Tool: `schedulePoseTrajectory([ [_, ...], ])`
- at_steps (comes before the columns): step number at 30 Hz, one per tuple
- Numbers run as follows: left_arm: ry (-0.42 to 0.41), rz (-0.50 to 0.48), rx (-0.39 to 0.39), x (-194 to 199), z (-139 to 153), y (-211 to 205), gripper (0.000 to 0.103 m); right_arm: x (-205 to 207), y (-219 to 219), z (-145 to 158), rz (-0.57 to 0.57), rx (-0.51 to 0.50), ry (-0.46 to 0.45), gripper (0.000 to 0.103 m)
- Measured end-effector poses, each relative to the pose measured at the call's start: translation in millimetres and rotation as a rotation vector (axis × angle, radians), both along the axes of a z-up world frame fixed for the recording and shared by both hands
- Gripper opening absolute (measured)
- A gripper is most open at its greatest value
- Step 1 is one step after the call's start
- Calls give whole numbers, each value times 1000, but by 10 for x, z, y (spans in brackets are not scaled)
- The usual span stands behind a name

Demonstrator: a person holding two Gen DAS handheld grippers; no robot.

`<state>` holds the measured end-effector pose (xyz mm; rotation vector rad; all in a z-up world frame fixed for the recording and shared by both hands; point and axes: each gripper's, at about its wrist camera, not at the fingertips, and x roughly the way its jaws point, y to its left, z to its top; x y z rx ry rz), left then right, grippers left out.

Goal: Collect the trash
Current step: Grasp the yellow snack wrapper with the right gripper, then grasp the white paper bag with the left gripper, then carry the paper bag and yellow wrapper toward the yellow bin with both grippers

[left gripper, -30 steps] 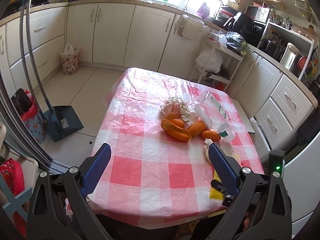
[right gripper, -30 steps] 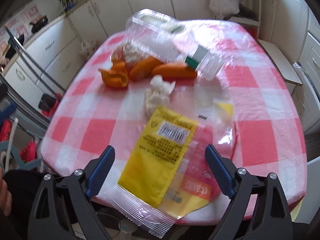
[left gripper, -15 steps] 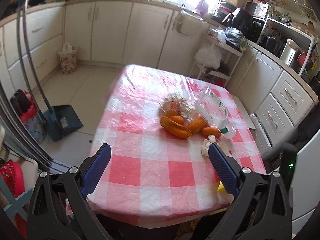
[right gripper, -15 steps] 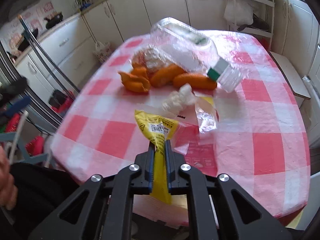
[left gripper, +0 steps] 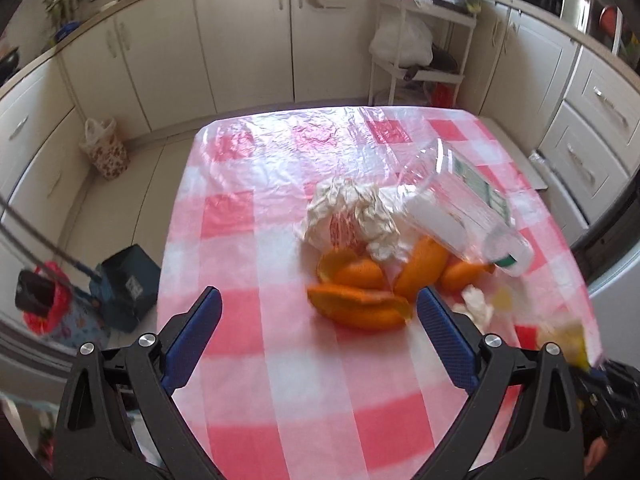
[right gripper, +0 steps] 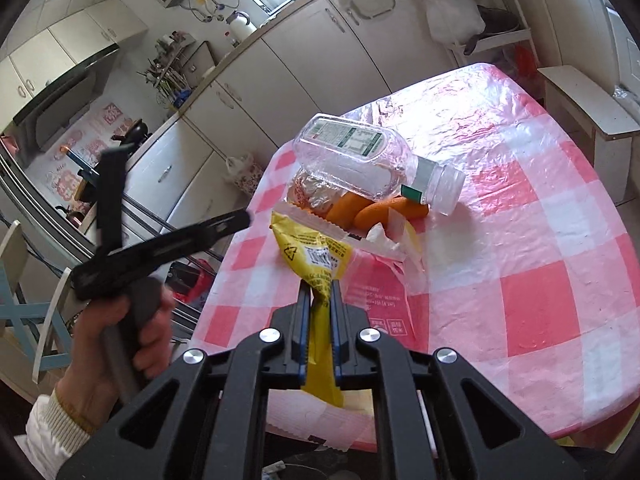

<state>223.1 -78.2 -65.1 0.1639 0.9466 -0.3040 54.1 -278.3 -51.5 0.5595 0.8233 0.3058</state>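
Note:
My right gripper [right gripper: 320,292] is shut on a yellow snack wrapper [right gripper: 316,260] and holds it above the near edge of the red-checked table [right gripper: 540,280]. Behind it lie orange peels [right gripper: 384,208], a clear plastic bottle [right gripper: 360,156] on its side, a crumpled paper wrapper [right gripper: 312,192] and a white tissue [right gripper: 380,236]. My left gripper [left gripper: 318,308] is open and empty over the table, just before the orange peels [left gripper: 360,308]. In the left wrist view the bottle [left gripper: 460,216], the crumpled paper [left gripper: 352,212] and the tissue [left gripper: 478,304] lie beyond.
White kitchen cabinets [left gripper: 240,48] line the far walls. A floral waste bin [left gripper: 104,148] stands on the floor at the left, with a blue dustpan [left gripper: 124,284] nearer. A white rack [left gripper: 420,52] stands behind the table. The left gripper held by a hand [right gripper: 120,320] shows in the right wrist view.
My right gripper has lifted the yellow wrapper off the table and drawn back. My left gripper has moved forward over the table toward the orange peels, still open.

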Motion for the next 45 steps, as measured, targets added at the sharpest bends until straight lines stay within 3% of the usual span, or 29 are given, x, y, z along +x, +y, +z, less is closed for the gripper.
schedulePoseTrajectory([
  [6, 40, -5, 79, 606, -322, -318, 94, 81, -141, -96, -15, 60, 38, 10],
  [9, 52, -17, 62, 728, -392, -402, 92, 89, -187, -108, -15, 65, 38, 10],
  [11, 51, -43, 38, 762, -396, -473, 75, 92, -185, -114, -12, 68, 39, 10],
  [12, 67, -53, 21, 776, -405, -490, 53, 98, -193, -118, -12, 70, 39, 10],
  [13, 80, -57, 7, 784, -411, -494, 40, 102, -198, -120, -12, 73, 39, 10],
  [16, 78, -52, -18, 770, -376, -464, 32, 96, -210, -112, -13, 83, 34, 10],
  [26, -60, 103, -237, 391, 294, 286, 30, 9, -161, 29, 6, 99, -36, 10],
  [31, -126, 113, -270, -36, 515, 415, 30, -42, -50, 154, 25, 75, -97, 10],
  [36, -181, 95, -253, -626, 597, 432, 31, -100, 1, 277, 30, 74, -166, 10],
  [45, -205, 87, -267, -1272, 659, 531, 32, -151, 62, 415, 41, 70, -218, 10],
])
